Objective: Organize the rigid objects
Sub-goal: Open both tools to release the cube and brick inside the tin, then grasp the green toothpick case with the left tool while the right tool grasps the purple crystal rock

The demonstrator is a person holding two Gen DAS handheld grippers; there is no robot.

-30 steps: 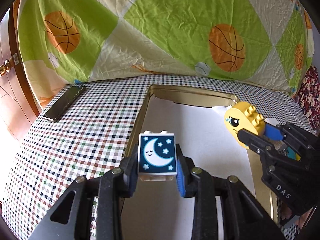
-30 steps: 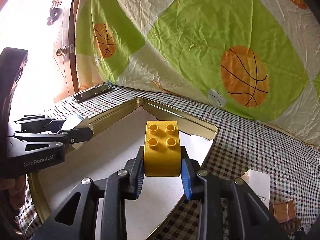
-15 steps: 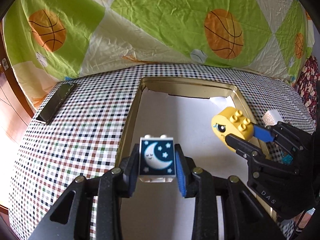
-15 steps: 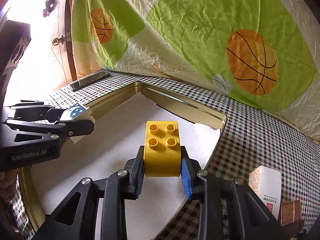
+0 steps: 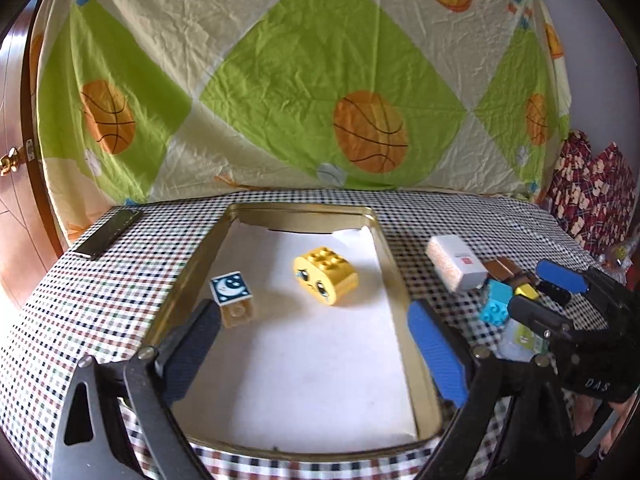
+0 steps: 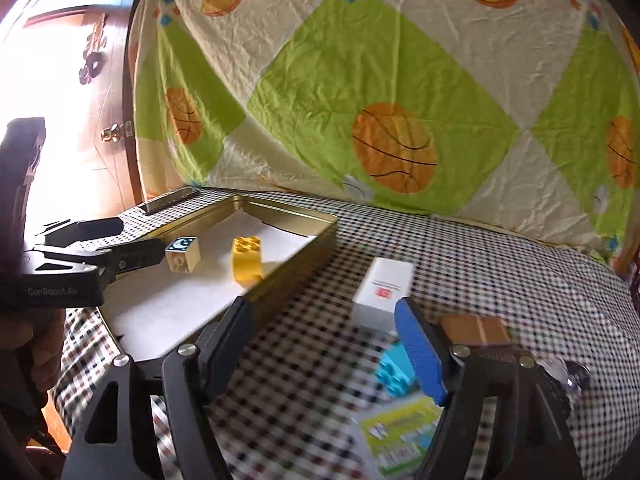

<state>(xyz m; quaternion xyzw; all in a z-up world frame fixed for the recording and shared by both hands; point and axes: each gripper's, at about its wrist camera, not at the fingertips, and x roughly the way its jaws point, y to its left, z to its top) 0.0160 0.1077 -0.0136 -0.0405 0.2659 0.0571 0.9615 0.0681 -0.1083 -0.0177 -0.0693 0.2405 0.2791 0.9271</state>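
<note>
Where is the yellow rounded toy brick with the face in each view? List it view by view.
Left wrist: the yellow rounded toy brick with the face sits mid-frame, inside the gold metal tin, face toward the camera.
Right wrist: the brick is left of centre, studs up, face hidden.
Shared landmark: the moon-printed cube brick lies in the same tin.

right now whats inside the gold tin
Inside the gold tin: white paper liner, moon block and yellow face block, apart. The tin's floor under the liner is hidden.
</note>
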